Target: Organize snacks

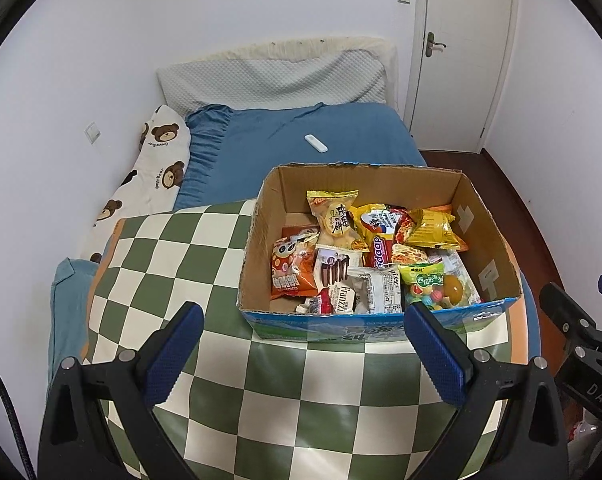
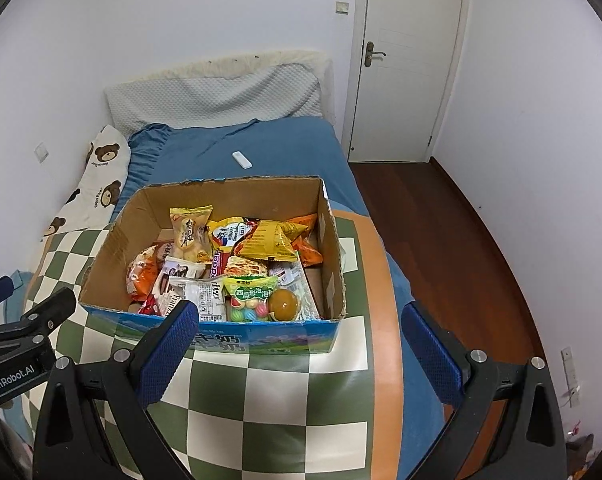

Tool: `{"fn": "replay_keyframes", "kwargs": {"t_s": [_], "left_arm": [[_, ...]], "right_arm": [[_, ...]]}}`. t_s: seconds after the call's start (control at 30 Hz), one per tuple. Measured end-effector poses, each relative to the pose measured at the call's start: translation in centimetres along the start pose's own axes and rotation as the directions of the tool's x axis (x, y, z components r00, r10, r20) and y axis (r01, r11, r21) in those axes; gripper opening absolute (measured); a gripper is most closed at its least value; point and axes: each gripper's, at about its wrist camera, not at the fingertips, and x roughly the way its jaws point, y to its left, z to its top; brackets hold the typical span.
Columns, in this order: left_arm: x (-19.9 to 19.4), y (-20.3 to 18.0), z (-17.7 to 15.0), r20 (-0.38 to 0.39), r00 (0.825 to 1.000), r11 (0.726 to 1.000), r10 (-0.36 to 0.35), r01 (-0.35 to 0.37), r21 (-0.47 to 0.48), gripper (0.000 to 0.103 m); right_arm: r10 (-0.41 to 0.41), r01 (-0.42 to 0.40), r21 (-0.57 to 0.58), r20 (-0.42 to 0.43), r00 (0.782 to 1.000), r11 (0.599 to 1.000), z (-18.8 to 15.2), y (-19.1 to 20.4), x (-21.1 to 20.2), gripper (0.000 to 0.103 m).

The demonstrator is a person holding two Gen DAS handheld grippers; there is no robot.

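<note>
My left tongs [image 1: 303, 344] stand wide apart with nothing between the pads, hovering over the checked cloth [image 1: 173, 264] short of the cardboard box [image 1: 261, 216]. My right tongs [image 2: 301, 344] are just as spread and empty, their left pad in front of the box's near wall.

The snacks [image 2: 221, 264] sit heaped inside the box on the bed [image 1: 301, 132]. I judge them light, crinkly and slippery: the yellow packet [image 1: 433, 228] looks puffed and crushable, so I would pinch a sealed end seam. The gum bag [image 2: 251, 296] lies nearest, with a round orange jelly cup [image 2: 283, 304] touching it.

The box walls are torn, soft card. Open cloth lies left of the box; the cloth's orange border and the bed's edge are close on the right.
</note>
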Motion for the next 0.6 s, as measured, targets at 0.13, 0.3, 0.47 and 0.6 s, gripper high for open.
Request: {"fn": "replay_keyframes", "kwargs": {"t_s": [0.13,0.3,0.47,0.6], "left_arm": [[-0.2,0.0,0.13,0.004,1.0,1.0,0.0,0.0,-0.001,0.103],[-0.25,0.02,0.1,0.003,1.0,1.0,-0.001,0.001,-0.003,0.103],[-0.56,0.07,0.12,0.006,1.0,1.0,0.0,0.0,-0.008,0.103],[-0.87,0.12,0.19,0.009,1.0,1.0,0.002,-0.002,-0.01,0.103]], "right_arm": [[0.004,-0.004,0.001,-0.002,1.0,1.0,-0.01,0.01,-0.22,0.103],[0.005,-0.005,-0.001,-0.001,1.0,1.0,-0.1,0.11,-0.3,0.103],[0.006,-0.006,0.0,0.0,1.0,1.0,-0.15,0.19,-0.39,0.103],[0.006,-0.006,0.0,0.0,1.0,1.0,-0.19,0.24,-0.48,0.103]]}}
